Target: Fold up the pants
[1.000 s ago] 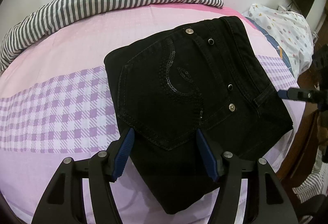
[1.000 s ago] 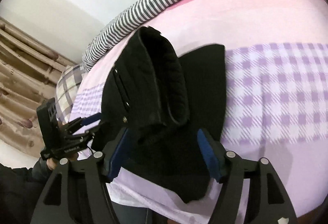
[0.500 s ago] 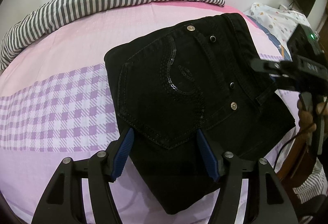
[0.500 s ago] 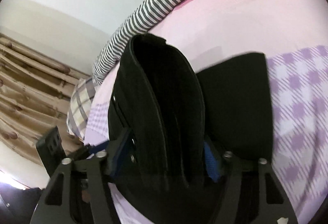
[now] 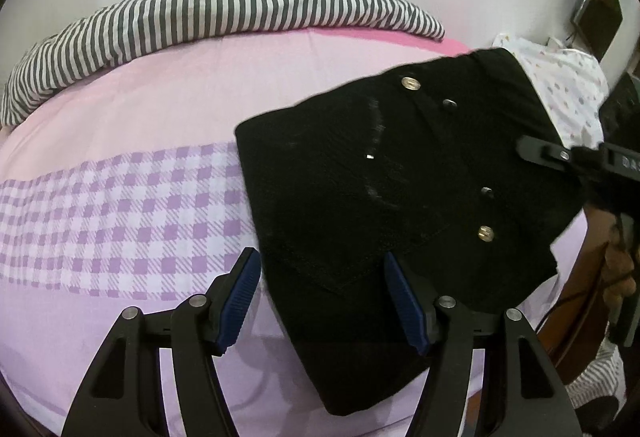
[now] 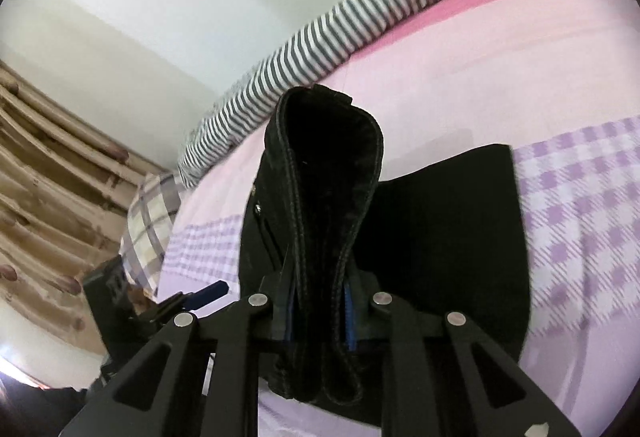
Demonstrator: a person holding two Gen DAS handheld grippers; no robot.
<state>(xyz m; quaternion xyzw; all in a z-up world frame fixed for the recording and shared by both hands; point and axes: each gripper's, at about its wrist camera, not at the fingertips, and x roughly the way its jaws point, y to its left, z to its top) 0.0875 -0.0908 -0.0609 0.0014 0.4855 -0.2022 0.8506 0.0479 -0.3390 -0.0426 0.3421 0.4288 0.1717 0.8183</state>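
Observation:
Black pants (image 5: 380, 197) lie folded on the pink and purple bedsheet (image 5: 120, 197), back pocket and metal rivets facing up. My left gripper (image 5: 322, 291) is open, its blue pads hovering over the near edge of the pants without pressing. In the right wrist view the waistband end of the pants (image 6: 324, 197) stands up, lifted off the bed. My right gripper (image 6: 320, 311) has its jaws closing on this waistband, the blue pads pressed against the bunched fabric. The right gripper (image 5: 560, 157) also shows at the right edge of the left wrist view, gripping the pants' side.
A grey and white striped bolster (image 5: 200, 21) runs along the far side of the bed by the wall. A white patterned pillow (image 5: 568, 93) lies at the right, a plaid pillow (image 6: 148, 225) and beige curtain (image 6: 48, 177) at the left. The left gripper (image 6: 192, 301) shows there too.
My right gripper went from open around the waistband to closed on it and lifted that end. The pants shifted slightly on the bed. The left gripper stayed open in place.

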